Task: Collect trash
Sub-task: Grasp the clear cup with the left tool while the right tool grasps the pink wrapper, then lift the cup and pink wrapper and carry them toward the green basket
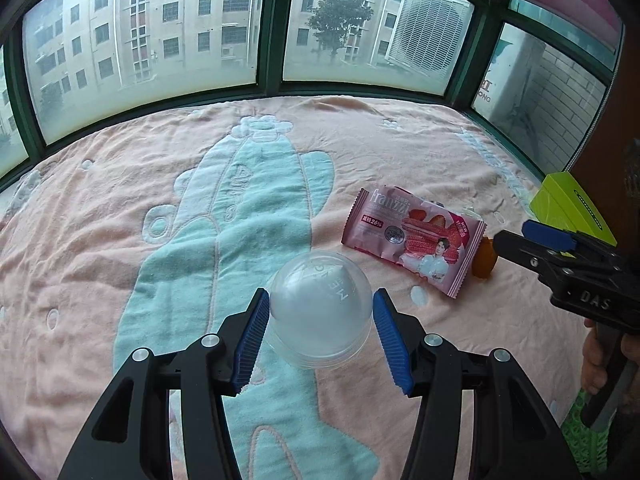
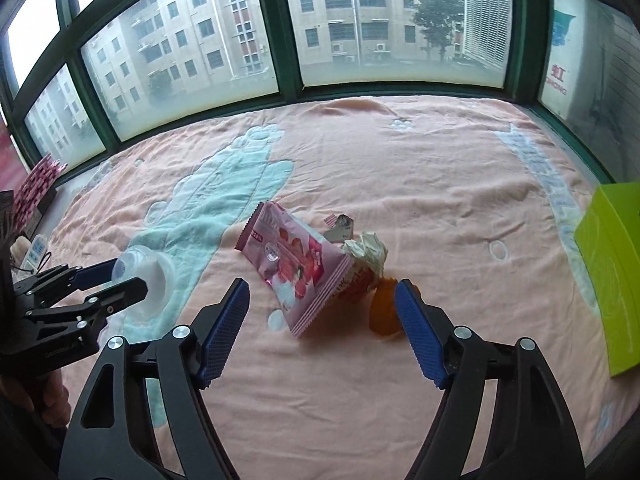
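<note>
A clear plastic dome lid (image 1: 318,312) lies on the pink blanket (image 1: 120,184), between the blue pads of my left gripper (image 1: 320,316), which is open around it; the left pad is near or touching it. The lid also shows in the right wrist view (image 2: 148,276). A pink snack wrapper (image 1: 416,234) lies to the right, with a small orange bottle (image 1: 484,258) at its far end. In the right wrist view my right gripper (image 2: 322,306) is open and empty, just short of the wrapper (image 2: 296,268), the orange bottle (image 2: 384,308) and a crumpled paper wad (image 2: 366,250).
A lime-green box (image 2: 612,272) stands at the blanket's right edge. Green-framed windows (image 1: 268,28) close off the far side. A patterned pink box (image 2: 36,188) and a power strip (image 2: 34,250) sit at the left edge. A green mesh basket (image 1: 580,436) shows at the lower right.
</note>
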{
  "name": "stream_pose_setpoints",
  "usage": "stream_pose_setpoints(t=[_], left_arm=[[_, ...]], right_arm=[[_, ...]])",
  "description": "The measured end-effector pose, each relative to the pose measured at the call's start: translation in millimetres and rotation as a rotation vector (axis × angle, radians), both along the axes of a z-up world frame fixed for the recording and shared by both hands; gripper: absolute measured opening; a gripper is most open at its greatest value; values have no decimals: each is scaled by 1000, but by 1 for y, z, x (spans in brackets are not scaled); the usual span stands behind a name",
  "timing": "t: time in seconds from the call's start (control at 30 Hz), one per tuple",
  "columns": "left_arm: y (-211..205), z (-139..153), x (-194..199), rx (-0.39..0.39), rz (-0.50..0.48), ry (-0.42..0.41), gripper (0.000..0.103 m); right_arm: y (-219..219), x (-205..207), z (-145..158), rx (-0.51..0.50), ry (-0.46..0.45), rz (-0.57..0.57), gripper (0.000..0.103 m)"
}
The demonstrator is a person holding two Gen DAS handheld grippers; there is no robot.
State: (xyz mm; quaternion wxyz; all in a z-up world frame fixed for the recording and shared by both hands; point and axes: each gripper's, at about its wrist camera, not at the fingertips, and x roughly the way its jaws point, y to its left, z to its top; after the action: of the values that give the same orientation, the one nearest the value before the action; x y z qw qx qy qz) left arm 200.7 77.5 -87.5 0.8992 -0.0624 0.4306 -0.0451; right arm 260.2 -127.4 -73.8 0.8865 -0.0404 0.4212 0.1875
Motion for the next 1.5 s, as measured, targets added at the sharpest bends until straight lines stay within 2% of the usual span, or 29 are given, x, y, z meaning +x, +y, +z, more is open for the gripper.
stream_pose_setpoints(t=[0.23, 0.4, 0.57, 0.6, 0.67, 0.77, 0.87, 1.2, 1.5], left_arm=[[7, -3, -2, -6, 13, 8, 52], [10, -8, 0, -7, 17, 21, 52], [11, -11, 2, -8, 17, 30, 52], [11, -12, 2, -8, 18, 31, 52], [11, -11, 2, -11, 21, 34, 52], [10, -10, 1, -11, 21, 28, 52], [9, -7, -2, -16, 22, 21, 52], [5, 11, -21, -25, 15, -16, 52], [-26, 35, -45, -38, -54, -72, 52]], right_arm=[[26, 37, -16, -46, 42, 100, 63], [39, 51, -28, -101, 79, 158, 58], [49, 53, -36, -164, 98, 208, 49], [50, 52, -37, -172, 95, 215, 46], [51, 49, -38, -179, 110, 221, 32], [52, 42, -39, -178, 109, 230, 19], [51, 33, -37, -141, 113, 222, 15], [33, -13, -16, -36, 70, 133, 12], [-8, -76, 20, -1, -12, 7, 12]])
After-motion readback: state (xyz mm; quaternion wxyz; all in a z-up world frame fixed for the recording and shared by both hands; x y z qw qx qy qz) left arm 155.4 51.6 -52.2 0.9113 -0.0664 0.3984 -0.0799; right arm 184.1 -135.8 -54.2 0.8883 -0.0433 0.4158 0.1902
